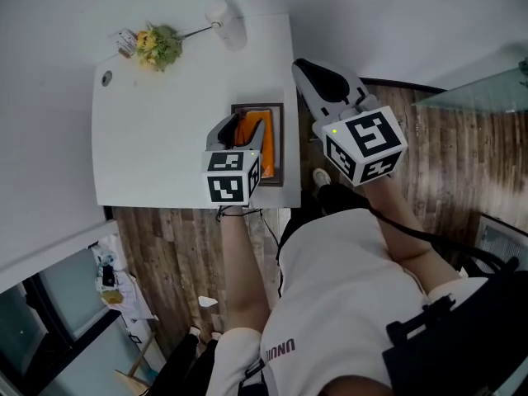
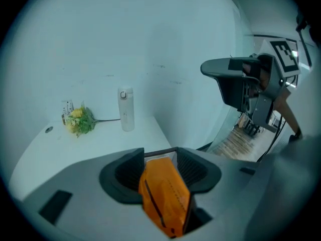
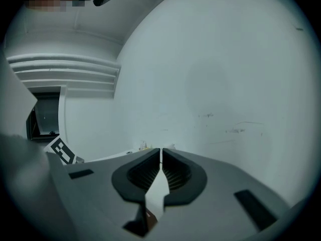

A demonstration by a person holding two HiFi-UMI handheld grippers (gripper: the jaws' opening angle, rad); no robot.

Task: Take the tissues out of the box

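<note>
A dark brown box (image 1: 280,135) sits at the near right edge of the white table (image 1: 165,147) and holds orange tissue packs. My left gripper (image 1: 239,124) is lowered over the box. An orange pack (image 2: 164,195) stands tilted between its wide-spread jaws, and a gap shows beside the right pad, so the pads do not press on it. My right gripper (image 1: 309,68) hovers off the table's right edge, above the floor. In the right gripper view its jaws (image 3: 161,153) meet at the tips and nothing shows between them.
A white bottle (image 1: 228,23) and a small bunch of yellow flowers (image 1: 157,46) stand at the table's far side. A white wall rises behind the table. Wooden floor lies to the right, with a glass surface (image 1: 478,93) at the far right.
</note>
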